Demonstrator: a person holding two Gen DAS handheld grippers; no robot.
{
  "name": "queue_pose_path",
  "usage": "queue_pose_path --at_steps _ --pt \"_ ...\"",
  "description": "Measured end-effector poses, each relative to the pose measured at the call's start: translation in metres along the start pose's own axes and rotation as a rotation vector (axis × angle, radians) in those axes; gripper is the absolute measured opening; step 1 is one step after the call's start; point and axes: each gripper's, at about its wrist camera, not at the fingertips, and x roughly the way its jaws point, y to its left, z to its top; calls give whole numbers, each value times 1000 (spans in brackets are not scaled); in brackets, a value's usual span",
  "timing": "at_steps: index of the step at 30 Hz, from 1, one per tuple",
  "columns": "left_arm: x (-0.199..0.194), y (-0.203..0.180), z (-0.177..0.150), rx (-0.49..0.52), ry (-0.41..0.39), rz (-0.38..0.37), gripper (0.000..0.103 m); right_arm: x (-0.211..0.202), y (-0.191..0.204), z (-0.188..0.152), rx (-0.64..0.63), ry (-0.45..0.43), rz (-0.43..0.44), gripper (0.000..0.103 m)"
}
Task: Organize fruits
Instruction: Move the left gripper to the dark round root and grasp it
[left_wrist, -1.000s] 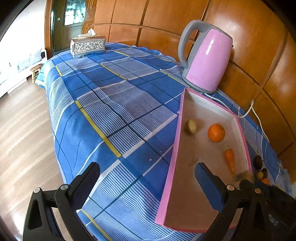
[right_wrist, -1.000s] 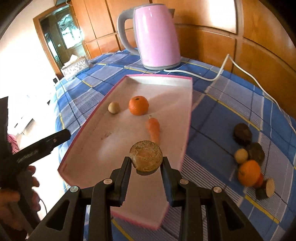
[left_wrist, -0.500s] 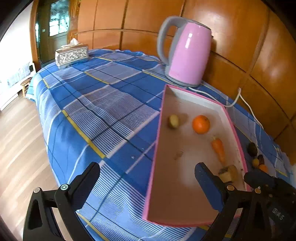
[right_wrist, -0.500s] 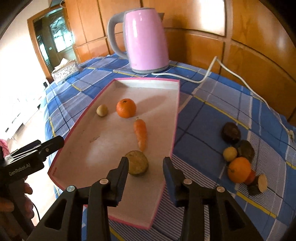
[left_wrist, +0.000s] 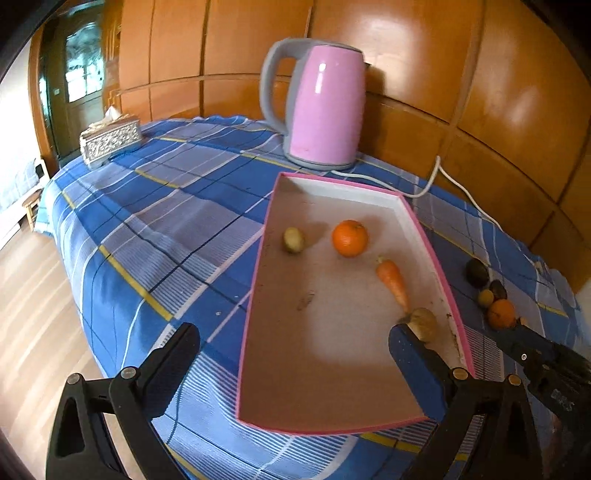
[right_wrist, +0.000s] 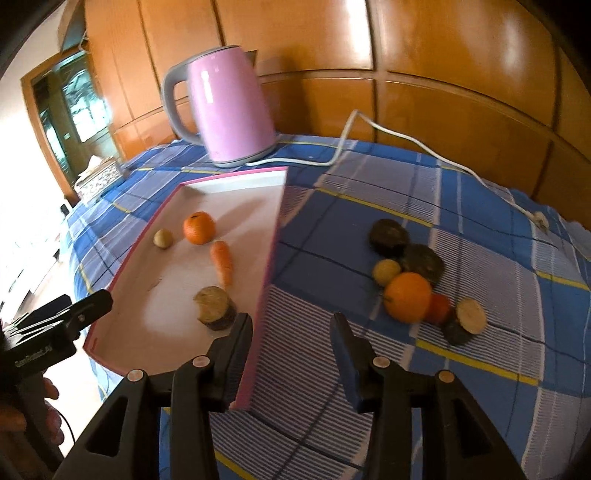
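Four pieces sit in the pink tray (right_wrist: 275, 221); six more wait in the pile (right_wrist: 413, 280) to its right. Right gripper (right_wrist: 291, 343) empty, jaws opening; left gripper (left_wrist: 295, 354) wide, empty.

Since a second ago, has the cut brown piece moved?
Yes. The cut brown piece has left the right gripper and now lies in the pink tray, just below the carrot's tip.
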Motion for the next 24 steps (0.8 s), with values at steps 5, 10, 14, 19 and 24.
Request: queue_pose_path --at_steps 5,10,14,19,24 --pt "-1 -12 0 43 -1 -15 103 -8 -20 -7 32 -14 -49 44" --pt "0 -27 -2 95 6 -48 103 -12 -49 -16 107 -8 -104 44" --pt "-1 -41 -1 142 -3 -76 103 -16 -76 -26 175 3 -164 45" --pt "-3 -67 8 215 -20 -144 103 -22 -102 -39 223 14 -216 45" --pt "3 -97 21 289 36 -203 103 -24 -119 -51 254 26 -249 45"
